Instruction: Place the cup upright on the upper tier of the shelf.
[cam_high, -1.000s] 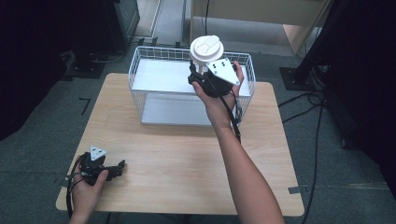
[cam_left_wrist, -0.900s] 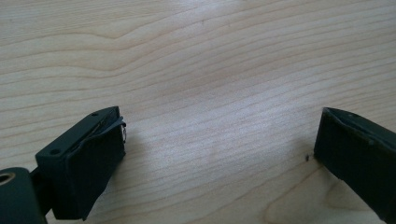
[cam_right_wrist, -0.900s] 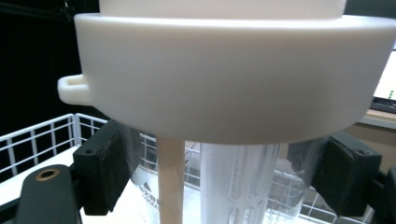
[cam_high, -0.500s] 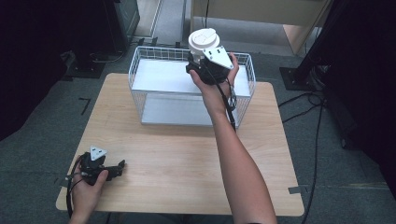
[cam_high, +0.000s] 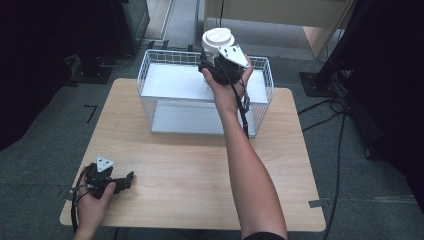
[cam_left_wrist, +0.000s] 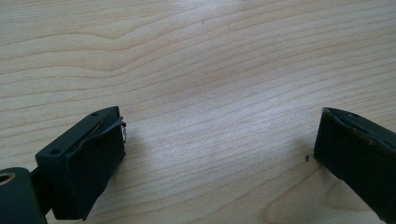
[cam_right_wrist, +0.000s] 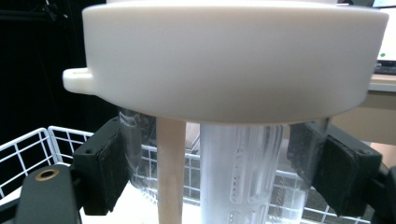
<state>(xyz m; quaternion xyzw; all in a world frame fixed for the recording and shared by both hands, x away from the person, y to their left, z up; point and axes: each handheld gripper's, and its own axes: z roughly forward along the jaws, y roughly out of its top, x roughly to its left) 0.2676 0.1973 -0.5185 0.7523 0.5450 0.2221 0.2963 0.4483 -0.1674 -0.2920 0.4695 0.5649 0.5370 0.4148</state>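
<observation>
A clear jar with a wide white lid (cam_high: 217, 37) hangs above the back rim of the white wire basket (cam_high: 150, 75), and my right gripper (cam_high: 210, 64) is shut on its clear body. From the right gripper view, both pads press the jar's sides under the lid (cam_right_wrist: 233, 60); a pale stick (cam_right_wrist: 170, 168) and a ribbed tube stand inside it, with the basket's wire (cam_right_wrist: 28, 144) below. My left gripper (cam_high: 125, 180) rests on the wooden table (cam_high: 200, 175) at the near left, held by a hand. Its jaws stand wide open (cam_left_wrist: 219, 154) over bare wood (cam_left_wrist: 210, 56).
The basket stands at the table's far edge and has a white floor. Cables (cam_high: 340, 125) trail over the grey floor to the right. Dark equipment (cam_high: 115, 30) and a black stand (cam_high: 345, 55) flank the table's back corners.
The right hand has carried the jar a little farther away, toward the basket's back rim. The left gripper has not moved.
</observation>
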